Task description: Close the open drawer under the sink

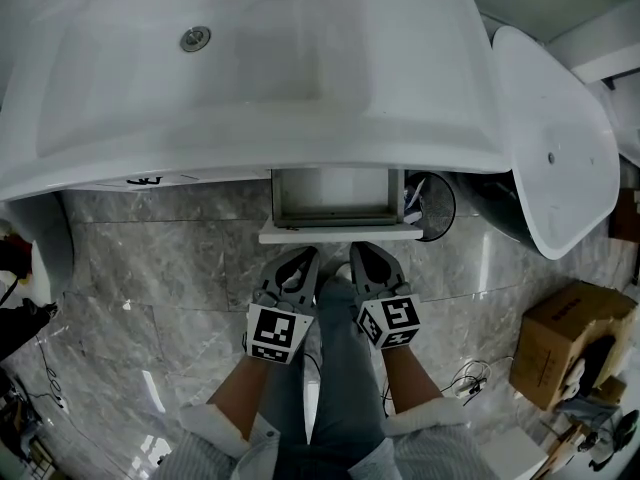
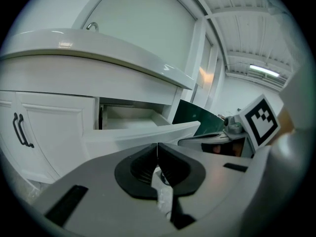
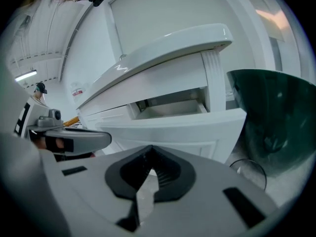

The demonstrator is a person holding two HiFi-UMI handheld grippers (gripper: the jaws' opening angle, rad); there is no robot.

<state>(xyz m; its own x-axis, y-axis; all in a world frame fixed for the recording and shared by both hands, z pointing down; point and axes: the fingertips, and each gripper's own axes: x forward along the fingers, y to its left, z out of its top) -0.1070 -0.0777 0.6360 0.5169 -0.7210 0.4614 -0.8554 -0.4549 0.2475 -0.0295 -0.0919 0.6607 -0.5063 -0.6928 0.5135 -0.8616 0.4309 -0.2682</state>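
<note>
**Drawer open, both my tools closed empty**

The drawer (image 1: 340, 233) stands pulled out beneath the sink (image 1: 250, 78). My left gripper (image 1: 304, 260) and right gripper (image 1: 361, 256) sit side by side just before its front panel, jaws pressed together on nothing

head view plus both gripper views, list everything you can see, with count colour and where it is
sink: one, white, top of the head view
drawer: one, white, pulled open under the sink's front edge
cabinet door: one, white with a dark handle, left of the drawer
bin: one, dark green, on the floor right of the drawer
second basin: one, white, loose at the far right
cardboard box: one, brown, on the floor at lower right
floor: grey marbled tiles
left gripper: one, grey, jaws together and empty, just short of the drawer front
right gripper: one, grey, jaws together and empty, beside the left one
</note>
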